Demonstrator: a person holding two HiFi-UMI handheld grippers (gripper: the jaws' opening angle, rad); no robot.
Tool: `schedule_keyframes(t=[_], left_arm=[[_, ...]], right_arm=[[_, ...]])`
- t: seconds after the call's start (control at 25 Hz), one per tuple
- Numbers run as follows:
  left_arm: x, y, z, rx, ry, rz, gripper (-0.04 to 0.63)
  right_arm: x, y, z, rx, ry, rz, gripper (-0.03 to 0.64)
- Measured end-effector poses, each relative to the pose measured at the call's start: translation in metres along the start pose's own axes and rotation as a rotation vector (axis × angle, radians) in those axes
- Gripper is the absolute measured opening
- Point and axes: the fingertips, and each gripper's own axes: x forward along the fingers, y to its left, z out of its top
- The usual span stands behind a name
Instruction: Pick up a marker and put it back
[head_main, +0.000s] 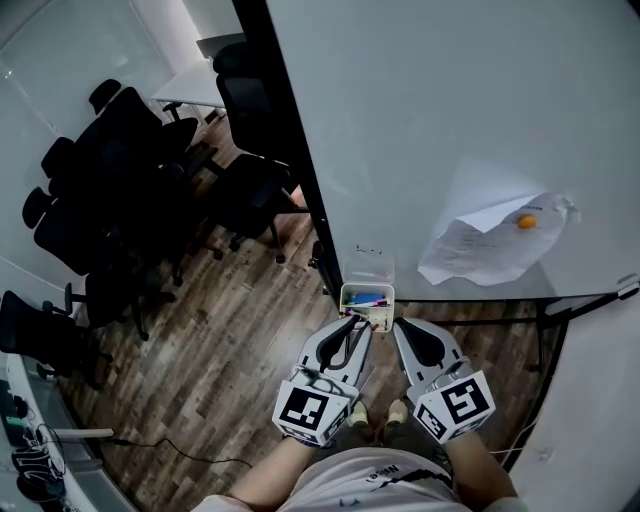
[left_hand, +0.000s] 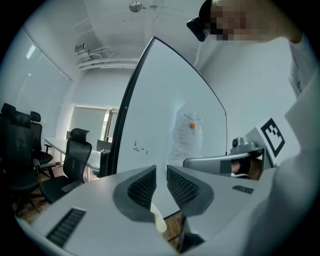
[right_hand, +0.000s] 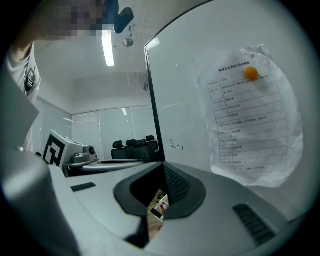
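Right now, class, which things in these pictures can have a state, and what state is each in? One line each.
Left tool: jaws apart, nothing between them.
Right tool: jaws together, empty.
Marker box: open-topped, markers lying inside.
Paper sheet: wrinkled, pinned to the whiteboard by an orange magnet.
Office chairs: unoccupied.

I see markers (head_main: 368, 299), one blue, one pink, lying flat in a small white tray (head_main: 344, 296) at my twelve o'clock.
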Motion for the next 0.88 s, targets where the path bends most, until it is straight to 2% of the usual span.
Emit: schedule_keyframes(t=[0.36, 0.88], left_arm=[[-0.016, -0.033, 0.046, 0.014, -0.075, 0.005, 0.014], [-0.022, -0.081, 0.07, 0.041, -0.108, -0.006, 0.012]], right_arm=[[-0.019, 0.006, 0.029, -0.039, -0.035, 0.032, 0.012], [-0.053, 0.014, 0.062, -0.075, -0.091, 0.086, 0.012]])
